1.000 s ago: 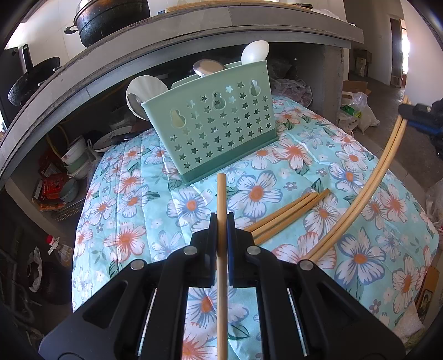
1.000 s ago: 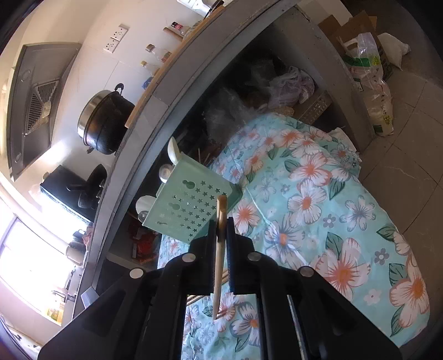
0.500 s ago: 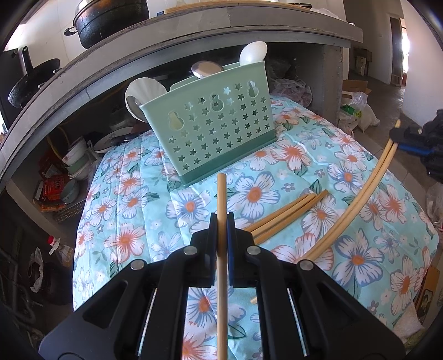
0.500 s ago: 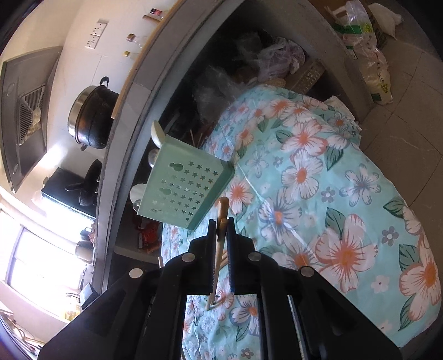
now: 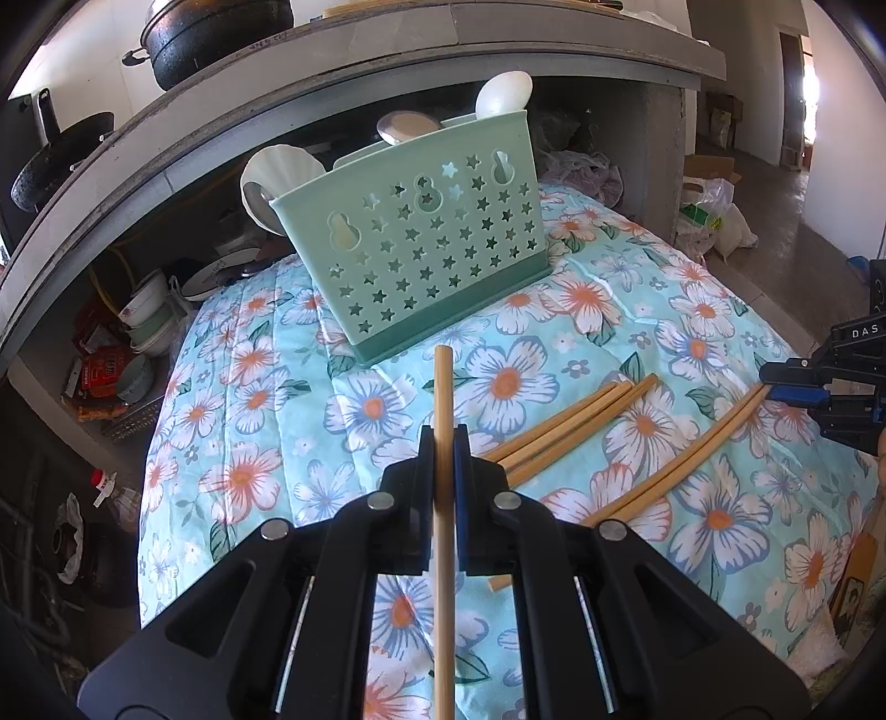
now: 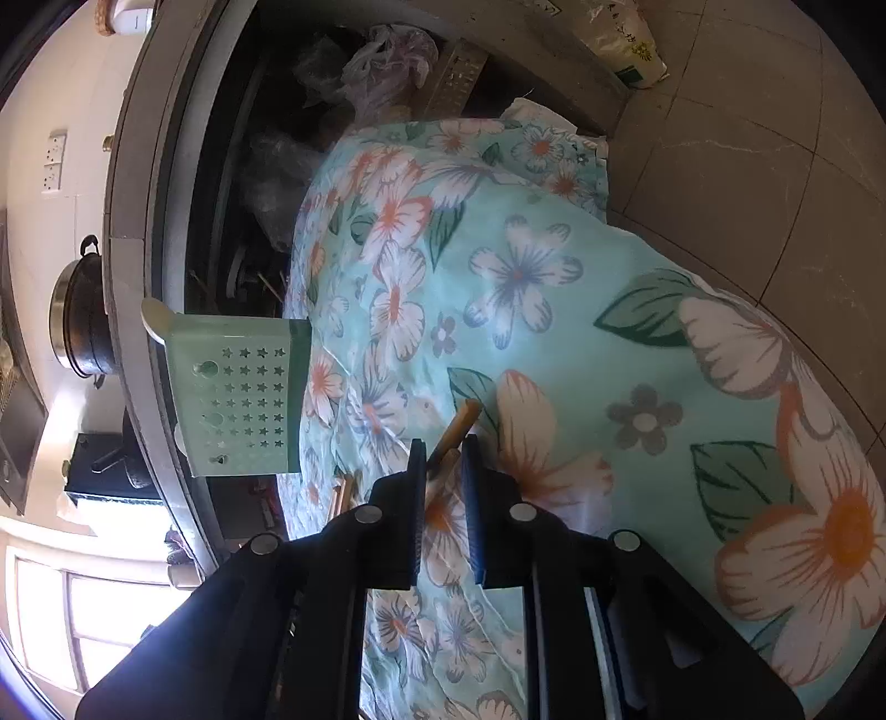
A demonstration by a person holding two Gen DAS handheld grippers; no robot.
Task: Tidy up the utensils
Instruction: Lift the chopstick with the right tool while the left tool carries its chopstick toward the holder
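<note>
- Floral turquoise cloth (image 5: pixel 609 266) covers the work surface, pushed up against a grey concrete counter (image 5: pixel 332 72) with a black pot (image 5: pixel 216 33) on top and bowls stacked in the shadow beneath it.
- At the far edge of the cloth stands a mint green caddy (image 5: pixel 421 243) with star cut-outs; spoons (image 5: pixel 501 94) already poke out of its top.
- Left gripper (image 5: pixel 441 443) is clamped on 1 chopstick (image 5: pixel 443 387), which runs straight forward along the fingers so that its tip points at the caddy's base.
- Right gripper (image 6: pixel 446 459), seen at the right edge of the left wrist view, is low over the cloth with its jaws opening; 2 chopsticks (image 5: pixel 681 459) lie flat on the cloth, their near ends loose in the gap between the fingers, apparently being let go.
- A bundle of 3 chopsticks (image 5: pixel 559 429) lies between the 2 grippers, slanting up to the right, just beside the left fingers.
- Judging by the layout, the caddy lies dead ahead of the left gripper and above the held stick's tip, so that hand is the nearer one. To drop the stick in, its long axis probably has to swing from pointing forward to pointing down over the open top.
</note>
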